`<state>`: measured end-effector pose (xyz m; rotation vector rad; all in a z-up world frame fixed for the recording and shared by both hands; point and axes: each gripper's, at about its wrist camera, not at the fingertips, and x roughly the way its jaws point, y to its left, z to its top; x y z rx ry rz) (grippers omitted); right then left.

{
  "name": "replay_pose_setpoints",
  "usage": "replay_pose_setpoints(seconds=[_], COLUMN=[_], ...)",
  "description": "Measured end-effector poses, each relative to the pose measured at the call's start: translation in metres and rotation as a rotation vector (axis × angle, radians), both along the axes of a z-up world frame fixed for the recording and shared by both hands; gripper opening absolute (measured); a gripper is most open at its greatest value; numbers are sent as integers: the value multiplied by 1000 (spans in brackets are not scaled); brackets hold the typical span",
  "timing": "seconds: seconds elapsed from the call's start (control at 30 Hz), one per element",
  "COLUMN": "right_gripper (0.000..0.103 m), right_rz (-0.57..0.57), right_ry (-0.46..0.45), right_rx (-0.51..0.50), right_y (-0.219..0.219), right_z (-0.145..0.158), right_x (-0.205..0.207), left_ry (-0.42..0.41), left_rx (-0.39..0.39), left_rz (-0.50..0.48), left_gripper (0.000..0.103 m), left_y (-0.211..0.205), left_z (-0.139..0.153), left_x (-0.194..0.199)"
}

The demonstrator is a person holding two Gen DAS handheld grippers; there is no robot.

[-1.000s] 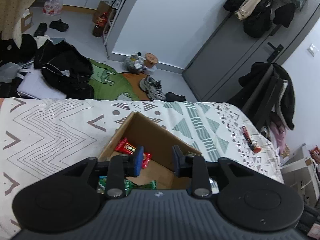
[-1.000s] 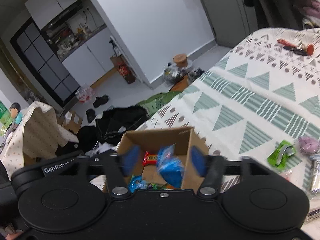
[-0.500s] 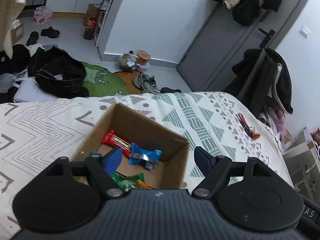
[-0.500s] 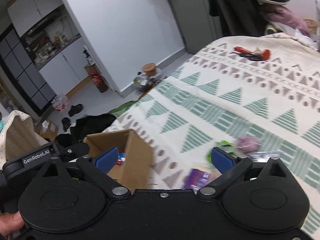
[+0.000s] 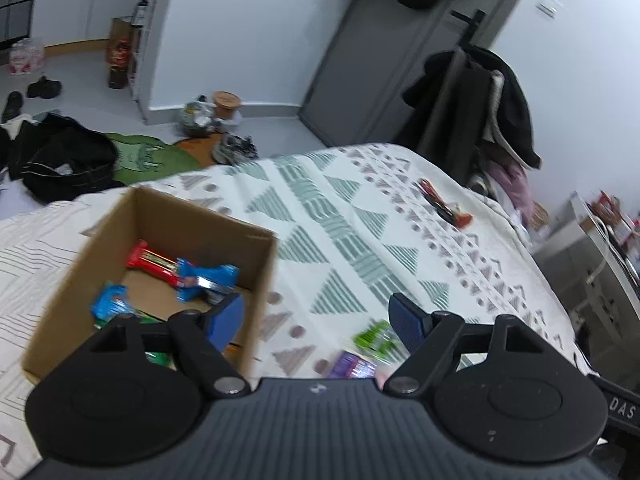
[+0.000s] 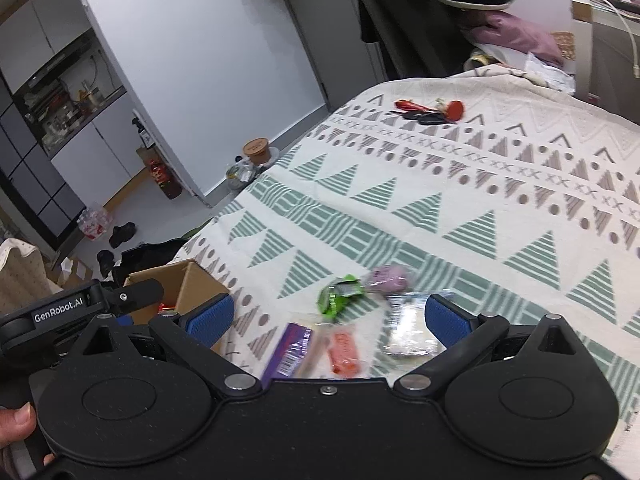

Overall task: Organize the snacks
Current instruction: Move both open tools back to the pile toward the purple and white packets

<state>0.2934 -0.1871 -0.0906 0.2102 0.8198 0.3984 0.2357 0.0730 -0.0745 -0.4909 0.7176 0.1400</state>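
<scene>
Cardboard was what the open box (image 5: 256, 264) was made of; it was set on the patterned bedspread (image 5: 360, 216), and inside it a red wrapped bar (image 5: 154, 260), a blue packet (image 5: 206, 276) and a second blue packet (image 5: 110, 304) were seen lying on the bottom; something green was partly hidden behind the left gripper (image 5: 316, 316), whose blue-padded jaws were spread wide with nothing held between them. One blue pad (image 5: 226, 318) was seen over the box's near corner. The right gripper (image 6: 326, 316) was likewise held wide apart and empty, above a loose cluster of snacks on the bedspread just beside the box: a green packet (image 6: 338, 292), a mauve wrapped sweet (image 6: 388, 278), a purple packet (image 6: 292, 350), an orange-red packet (image 6: 344, 350) and a clear silvery packet (image 6: 408, 328); the labels were too blurred to be read. Part of the left gripper's body, marked GenRobot.AI (image 6: 58, 316), was seen in the right wrist view in front of the box; a thumb (image 6: 16, 420) was visible at that view's lower left edge.

Further up the bedspread, well apart from the snacks, a red and black bunch of small items (image 6: 430, 114) was laid; what they were could not be told. Cream fabric with green and grey triangles covered the bed. Beyond its edge, black clothing (image 5: 60, 160) and a green mat (image 5: 148, 158) were strewn on the pale floor; shoes (image 5: 44, 88), a brown-lidded jar (image 5: 226, 102) and a dark bottle (image 6: 166, 178) were set by the white wall; dark coats (image 5: 500, 104) were hung near a grey door (image 5: 392, 60).
</scene>
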Motion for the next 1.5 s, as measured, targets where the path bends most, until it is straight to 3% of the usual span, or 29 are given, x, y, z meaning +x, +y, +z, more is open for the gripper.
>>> replay_pose_setpoints(seconds=[0.3,0.73,1.23,1.37,1.5], right_gripper=[103,103,101,93,91], right_rz=[-105,-116,-31,-31,-26], right_ry=[37,139,169,173,183], right_rx=[101,119,71,41,26], right_y=[-43,-57,-40,-37,-35], right_z=[-27,-66,-96,-104,-112], right_x=[6,22,45,53,59], left_ry=[6,74,194,235,282], left_rx=[46,89,118,104,104], left_rz=[-119,-172,-111,-108,-98], left_gripper=[78,78,75,72,70], left_y=[-47,-82,-81,-81,-80], left_z=[-6,-35,-77,-91,-105], left_x=[7,27,49,54,57])
